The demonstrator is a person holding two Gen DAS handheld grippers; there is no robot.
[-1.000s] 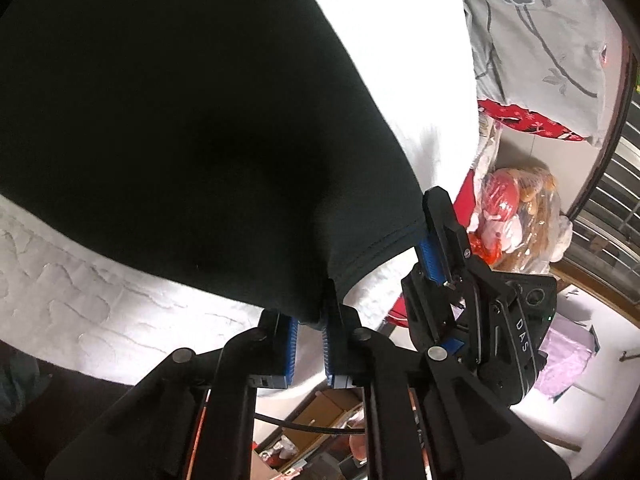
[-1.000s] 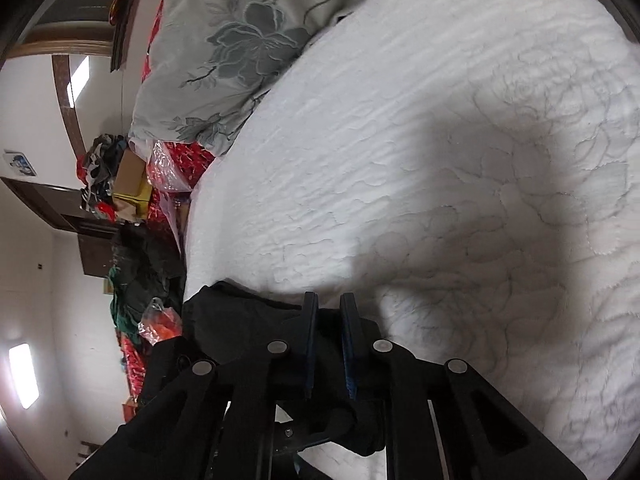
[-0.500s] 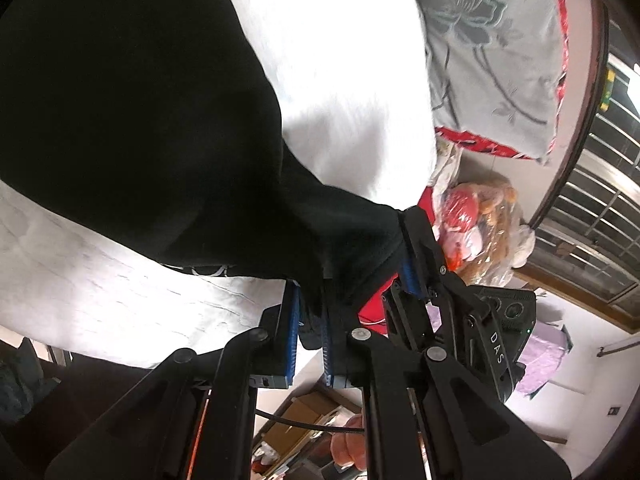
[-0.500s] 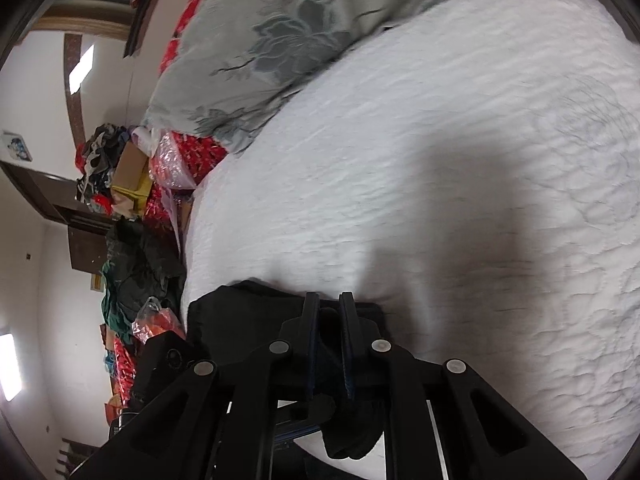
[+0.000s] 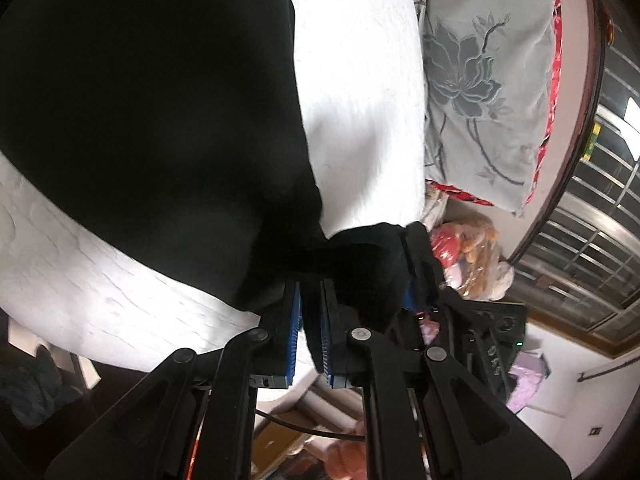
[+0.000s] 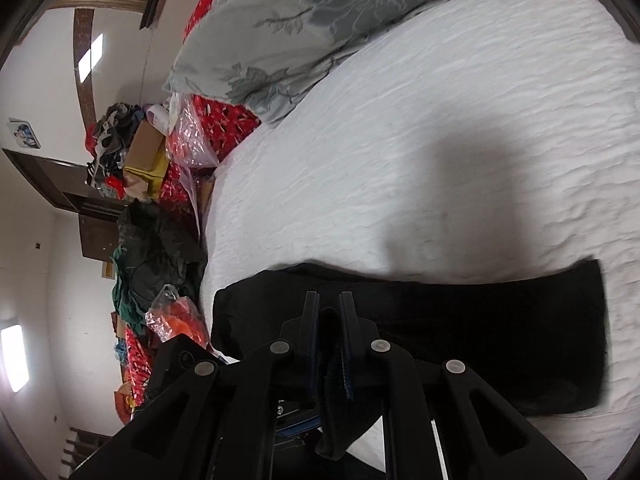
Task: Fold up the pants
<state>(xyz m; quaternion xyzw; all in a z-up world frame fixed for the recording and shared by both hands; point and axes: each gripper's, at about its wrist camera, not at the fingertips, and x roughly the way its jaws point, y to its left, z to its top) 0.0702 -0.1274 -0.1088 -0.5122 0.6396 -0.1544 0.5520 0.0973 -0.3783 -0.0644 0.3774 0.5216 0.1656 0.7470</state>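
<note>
Black pants lie spread over a white quilted bed. My left gripper is shut on a bunched edge of the pants, lifted off the bed. Just right of it in the left wrist view, the right gripper pinches the same edge. In the right wrist view the pants form a dark band across the bed, and my right gripper is shut on a fold of black cloth that hangs down between its fingers.
A grey floral pillow lies at the head of the bed, also seen as the pillow. Beside the bed sit red plastic bags, a cardboard box and a pile of dark clothes. A barred window is on the right.
Both grippers have carried the held edge of the pants across the bed towards the pillow, a little higher. More of the pants now shows as a folded band in the right wrist view.
</note>
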